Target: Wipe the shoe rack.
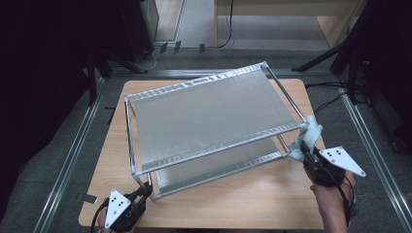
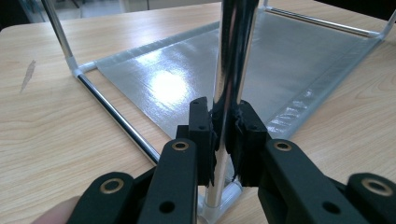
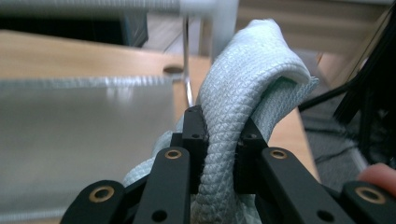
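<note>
A pale wood table [image 1: 252, 199] stands on grey floor, with dark stands and a light wooden cabinet behind. On it sits a two-tier rack [image 1: 209, 121]: chrome rods, white corner joints, silvery fabric shelves that catch the light, set askew to the table's edges. At its near left corner the left gripper [image 1: 144, 190] is clamped on an upright chrome post [image 2: 229, 93], just above the bottom joint. At the rack's right corner the right gripper [image 1: 305, 145] pinches a folded, pale blue-white woven cloth [image 3: 243, 102], which lies against the corner joint there.
</note>
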The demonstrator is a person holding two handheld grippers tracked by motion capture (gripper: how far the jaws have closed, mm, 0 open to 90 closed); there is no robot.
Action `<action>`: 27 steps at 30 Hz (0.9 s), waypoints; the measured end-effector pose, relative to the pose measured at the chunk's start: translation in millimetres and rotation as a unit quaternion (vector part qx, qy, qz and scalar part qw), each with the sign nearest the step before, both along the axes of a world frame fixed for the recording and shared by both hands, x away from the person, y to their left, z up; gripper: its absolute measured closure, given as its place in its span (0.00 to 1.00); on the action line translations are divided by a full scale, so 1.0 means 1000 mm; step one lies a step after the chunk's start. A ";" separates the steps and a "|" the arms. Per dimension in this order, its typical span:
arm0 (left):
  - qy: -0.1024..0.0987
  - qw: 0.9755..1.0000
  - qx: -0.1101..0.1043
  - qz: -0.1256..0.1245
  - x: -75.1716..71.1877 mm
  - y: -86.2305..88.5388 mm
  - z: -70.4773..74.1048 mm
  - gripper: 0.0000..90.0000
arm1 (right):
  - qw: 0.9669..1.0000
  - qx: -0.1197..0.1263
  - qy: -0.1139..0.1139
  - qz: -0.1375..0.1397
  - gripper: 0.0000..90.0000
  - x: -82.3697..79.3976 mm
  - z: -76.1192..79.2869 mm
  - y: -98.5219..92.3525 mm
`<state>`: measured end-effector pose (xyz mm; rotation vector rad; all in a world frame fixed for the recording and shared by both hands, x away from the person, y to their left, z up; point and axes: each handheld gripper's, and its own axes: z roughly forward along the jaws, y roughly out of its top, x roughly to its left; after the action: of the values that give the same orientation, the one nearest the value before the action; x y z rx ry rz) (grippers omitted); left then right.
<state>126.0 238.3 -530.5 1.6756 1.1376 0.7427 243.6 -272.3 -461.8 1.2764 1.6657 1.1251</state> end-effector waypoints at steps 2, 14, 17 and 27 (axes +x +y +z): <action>-0.001 1.000 0.003 0.000 0.000 0.000 0.000 0.90 | 0.999 0.002 0.033 0.003 0.88 0.005 -0.015 0.000; -0.006 1.000 0.000 -0.005 0.000 0.001 -0.001 0.89 | 0.987 -0.001 0.161 0.012 0.88 0.023 -0.061 0.002; -0.007 1.000 -0.001 -0.005 0.000 0.001 -0.002 0.89 | 0.995 0.015 0.094 0.020 0.88 0.011 -0.024 0.004; -0.008 1.000 -0.004 -0.005 0.000 0.001 -0.002 0.89 | 0.993 0.011 0.053 0.102 0.89 0.004 -0.011 0.037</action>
<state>126.2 238.9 -532.8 1.6652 1.1199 0.7430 247.1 -235.5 -473.2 1.2187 1.9013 1.2169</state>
